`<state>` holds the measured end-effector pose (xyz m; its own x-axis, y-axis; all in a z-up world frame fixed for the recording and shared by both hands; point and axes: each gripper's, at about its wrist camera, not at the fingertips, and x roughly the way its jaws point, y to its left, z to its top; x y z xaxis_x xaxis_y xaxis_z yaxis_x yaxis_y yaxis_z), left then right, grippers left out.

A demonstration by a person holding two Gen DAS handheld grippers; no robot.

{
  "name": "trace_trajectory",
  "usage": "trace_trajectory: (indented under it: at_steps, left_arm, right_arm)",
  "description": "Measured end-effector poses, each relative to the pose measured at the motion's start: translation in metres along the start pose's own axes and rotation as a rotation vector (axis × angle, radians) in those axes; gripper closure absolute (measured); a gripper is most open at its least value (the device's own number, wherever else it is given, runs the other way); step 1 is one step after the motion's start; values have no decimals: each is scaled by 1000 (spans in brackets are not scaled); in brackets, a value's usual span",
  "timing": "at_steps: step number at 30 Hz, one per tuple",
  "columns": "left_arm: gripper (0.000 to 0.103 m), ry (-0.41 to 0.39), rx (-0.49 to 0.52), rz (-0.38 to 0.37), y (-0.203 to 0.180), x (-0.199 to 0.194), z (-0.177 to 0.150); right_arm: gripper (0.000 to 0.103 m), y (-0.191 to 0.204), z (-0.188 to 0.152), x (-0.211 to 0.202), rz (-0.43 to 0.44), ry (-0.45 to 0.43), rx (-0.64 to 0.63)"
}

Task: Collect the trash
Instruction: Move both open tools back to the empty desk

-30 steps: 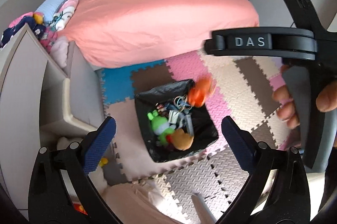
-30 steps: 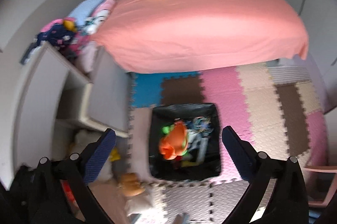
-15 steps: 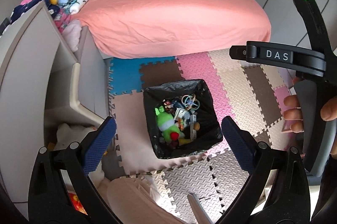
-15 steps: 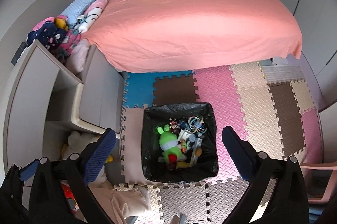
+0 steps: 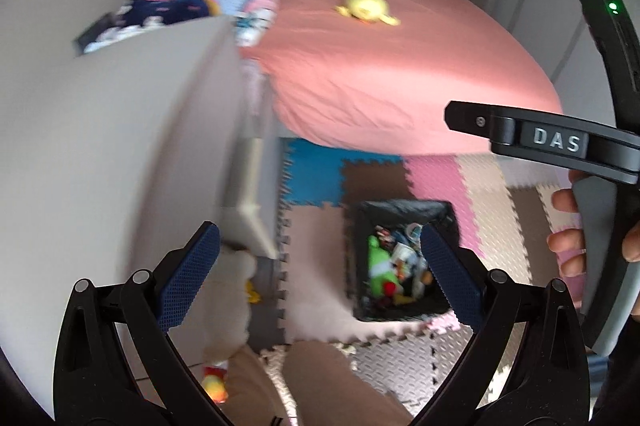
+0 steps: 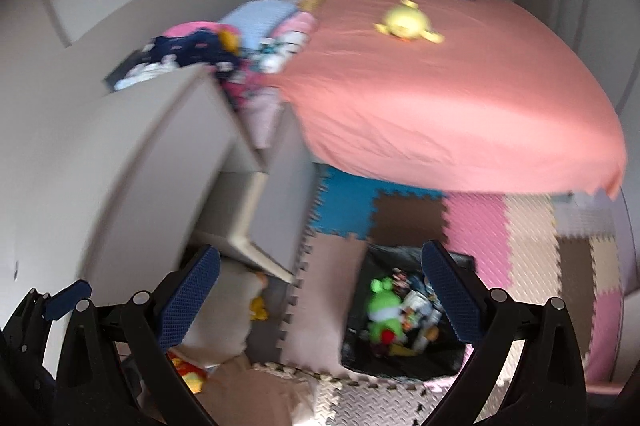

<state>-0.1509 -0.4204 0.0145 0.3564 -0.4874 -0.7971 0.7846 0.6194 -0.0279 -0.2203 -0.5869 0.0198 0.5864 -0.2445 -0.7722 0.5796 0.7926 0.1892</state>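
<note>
You are holding both tongs wide apart and empty: the left tongs [image 5: 318, 272] and the right tongs [image 6: 320, 296] are hanging above the floor of interlocking foam mats [image 6: 532, 238]. The black-lined square trash bin [image 5: 400, 262] is sitting on those mats near the pink-sheeted bed [image 5: 392, 74], with a green plush frog [image 6: 384, 314] lying among the litter inside it.

A child's bedroom at home: pink-sheeted bed [image 6: 460, 98], plush duck [image 6: 406, 22] and coloured foam floor mats [image 6: 520, 246].
</note>
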Motion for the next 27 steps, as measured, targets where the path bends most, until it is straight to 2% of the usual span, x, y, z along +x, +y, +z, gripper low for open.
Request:
trace_trajectory:
  at_steps: [5, 12, 19, 22, 27]
  left_arm:
    - [6, -51, -120, 78, 68, -34, -14]
    - [6, -92, -253, 218, 160, -80, -56]
    - [6, -94, -396, 346, 234, -114, -111]
    - [6, -87, -455, 402, 261, -128, -140]
    - [6, -60, -551, 477, 304, -146, -187]
  right_arm:
    - [3, 86, 11, 1, 90, -13, -101]
    - [3, 197, 4, 9, 185, 1, -237]
    - [3, 295, -24, 13, 252, 22, -356]
    - [3, 337, -46, 11, 284, 33, -408]
    - [3, 390, -84, 17, 291, 70, -474]
